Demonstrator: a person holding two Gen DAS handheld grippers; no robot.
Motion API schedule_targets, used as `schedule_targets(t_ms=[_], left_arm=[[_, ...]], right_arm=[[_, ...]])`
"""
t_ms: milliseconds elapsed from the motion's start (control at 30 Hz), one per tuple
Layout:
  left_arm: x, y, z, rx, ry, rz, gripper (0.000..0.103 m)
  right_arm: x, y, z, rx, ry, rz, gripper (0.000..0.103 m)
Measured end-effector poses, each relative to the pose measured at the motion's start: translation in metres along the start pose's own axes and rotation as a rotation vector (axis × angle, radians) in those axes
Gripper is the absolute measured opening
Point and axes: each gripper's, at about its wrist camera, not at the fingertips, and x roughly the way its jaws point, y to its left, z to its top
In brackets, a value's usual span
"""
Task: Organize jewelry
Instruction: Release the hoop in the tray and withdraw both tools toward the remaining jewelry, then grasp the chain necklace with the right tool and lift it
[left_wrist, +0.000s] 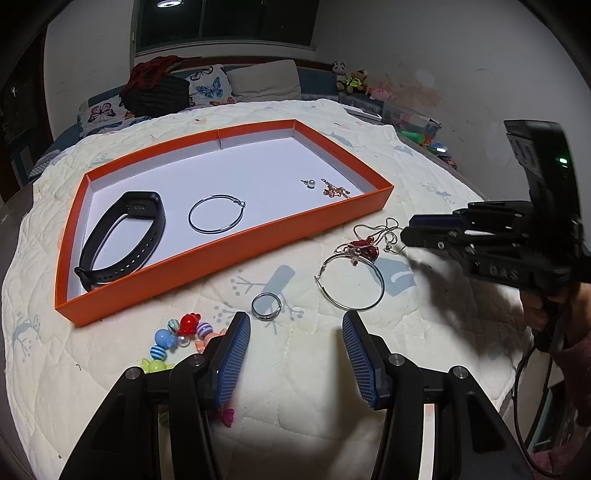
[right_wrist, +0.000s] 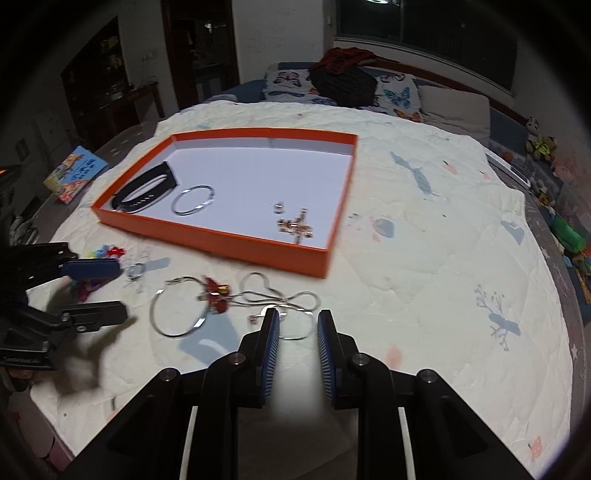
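— Looking along the left gripper (left_wrist: 295, 325), what lay ahead?
— A shallow orange cardboard tray (left_wrist: 229, 243) on the quilted bed (left_wrist: 424, 332), holding a thin wire hoop (left_wrist: 216, 213); jaws released, a smooth ring (left_wrist: 266, 305) just beyond.
— And the right gripper (right_wrist: 297, 323)?
— Angled downward, jaws narrowly parted, empty, over a looped chain (right_wrist: 273, 297).

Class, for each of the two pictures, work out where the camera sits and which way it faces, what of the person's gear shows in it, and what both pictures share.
Left wrist view: sits on the left hand-held gripper, looking down and forward over the quilt at the orange tray; its own open fingers show, with the right hand-held gripper at the picture's right.
Right wrist view: sits on the right hand-held gripper, facing the silver chain and tray; the left hand-held gripper enters from the picture's left.
Shared: tray, black band, loose hoop earring, small ring.
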Motion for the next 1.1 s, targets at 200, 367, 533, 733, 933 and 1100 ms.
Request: schedule_targets(t_ms=[200,367,533,733,933,1100], left_arm=[[0.0,0.0,-0.001,0.001,-0.001,0.0,0.056],[0.001,0.0,-0.001,0.006,-0.005,-0.005,0.056],[0.002,0.0,-0.001,0.003,-0.001,-0.012,0.056],[0.005,-0.007,0.006,0.033,0.001,-0.023,0.056],[0.014,-0.02,0.018,0.101,0.007,-0.06,0.056],[0.03,-0.026,0.031,0.147,0.02,-0.109,0.056]], right_arm=[[0.007,0.016,0.0,-0.039,0.014,0.042,0.024],[0.013,0.017,0.002,-0.033,0.022,0.041,0.019],[0.018,0.019,0.002,-0.041,0.024,0.018,0.015],[0.014,0.017,0.0,-0.027,0.017,0.007,0.008],[-0.012,0.007,-0.003,0.019,-0.031,0.028,0.008],[-0.04,0.001,0.007,0.027,-0.1,0.035,0.008]])
